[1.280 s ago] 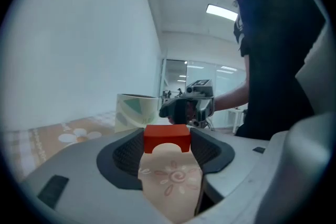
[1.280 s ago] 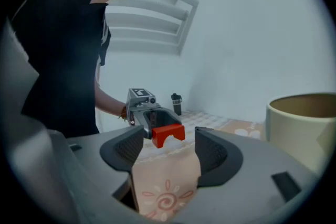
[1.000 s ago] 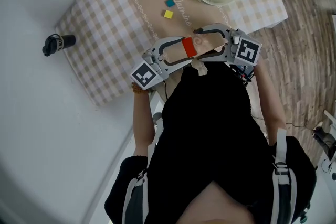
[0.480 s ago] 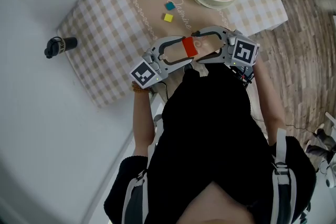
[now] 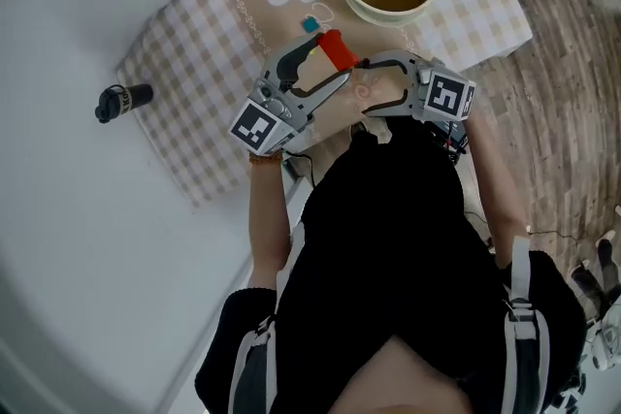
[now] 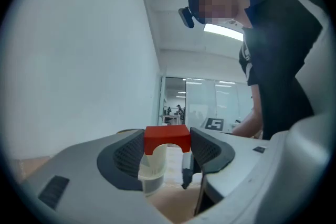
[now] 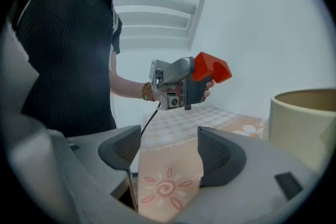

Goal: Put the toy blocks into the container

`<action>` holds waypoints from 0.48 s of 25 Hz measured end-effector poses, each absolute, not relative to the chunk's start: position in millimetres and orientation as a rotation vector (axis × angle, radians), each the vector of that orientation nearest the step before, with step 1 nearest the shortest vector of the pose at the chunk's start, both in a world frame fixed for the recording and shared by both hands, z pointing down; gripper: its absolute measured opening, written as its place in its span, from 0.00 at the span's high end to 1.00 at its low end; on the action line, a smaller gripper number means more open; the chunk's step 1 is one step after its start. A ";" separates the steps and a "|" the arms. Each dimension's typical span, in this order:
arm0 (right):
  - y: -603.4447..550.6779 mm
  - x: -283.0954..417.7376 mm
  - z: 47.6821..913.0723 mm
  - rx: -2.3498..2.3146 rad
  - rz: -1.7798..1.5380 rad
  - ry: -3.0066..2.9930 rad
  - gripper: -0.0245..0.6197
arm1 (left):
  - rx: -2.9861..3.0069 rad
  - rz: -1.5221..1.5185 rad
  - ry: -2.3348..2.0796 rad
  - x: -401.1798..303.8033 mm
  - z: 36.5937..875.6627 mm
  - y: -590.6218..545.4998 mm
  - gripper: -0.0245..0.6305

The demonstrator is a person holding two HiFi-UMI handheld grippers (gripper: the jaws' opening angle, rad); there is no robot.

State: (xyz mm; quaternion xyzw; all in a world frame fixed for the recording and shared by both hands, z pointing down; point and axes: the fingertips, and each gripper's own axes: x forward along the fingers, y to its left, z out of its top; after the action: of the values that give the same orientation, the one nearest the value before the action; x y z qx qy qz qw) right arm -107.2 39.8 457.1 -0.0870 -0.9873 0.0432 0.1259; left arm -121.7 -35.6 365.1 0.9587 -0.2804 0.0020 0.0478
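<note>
- Well to the left of your left tongs (image 5: 330,53), a small black bottle (image 5: 124,99) lies on its side on the white table (image 5: 58,208), off the cloth.
- The checked cloth (image 5: 194,44), with a daisy printed on its middle strip, lies beneath both tongs.
- Your left tongs are held up off the cloth, tips pointing away from you and toward the container. Their marker cube (image 5: 254,126) sits at the near end.
- The jaws of the left tongs are pinching a red block (image 5: 333,47) at their very tips. The left gripper view shows this block (image 6: 167,139) pressed between both pads, and it is arch-shaped with the cut-out facing down.
- A small blue block (image 5: 310,24) lies on the cloth just past the tips of the left tongs, slightly to their left. It touches nothing.
- The container (image 5: 388,15) is a round cream tub with an open top. It stands on the cloth ahead of both tongs, past the red block and apart from it.
- Your right tongs (image 5: 365,87) sit low and close to your body, just right of the left tongs. Their jaws are spread wide.
- In the right gripper view only the cloth's swirl print shows between these pads. The left tongs (image 7: 210,68) and the red block (image 7: 215,68) hang ahead and higher, and the container (image 7: 304,123) stands ahead to the right.
</note>
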 end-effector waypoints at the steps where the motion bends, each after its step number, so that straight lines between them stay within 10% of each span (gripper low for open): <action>1: 38.1 -105.3 456.5 -0.248 0.132 -2.881 0.43 | 2.919 0.032 -0.917 -120.5 363.7 -48.0 0.52; 12: 17.6 -69.3 456.2 -0.211 0.171 -2.924 0.46 | 2.748 0.440 -1.258 -71.5 386.7 -146.6 0.52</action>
State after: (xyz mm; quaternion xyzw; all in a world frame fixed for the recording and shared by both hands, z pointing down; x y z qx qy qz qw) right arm -69.3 17.6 456.2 -0.0715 -0.9905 0.0579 0.1025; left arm -71.5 -146.6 386.7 0.8989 -0.4115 0.1438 0.0438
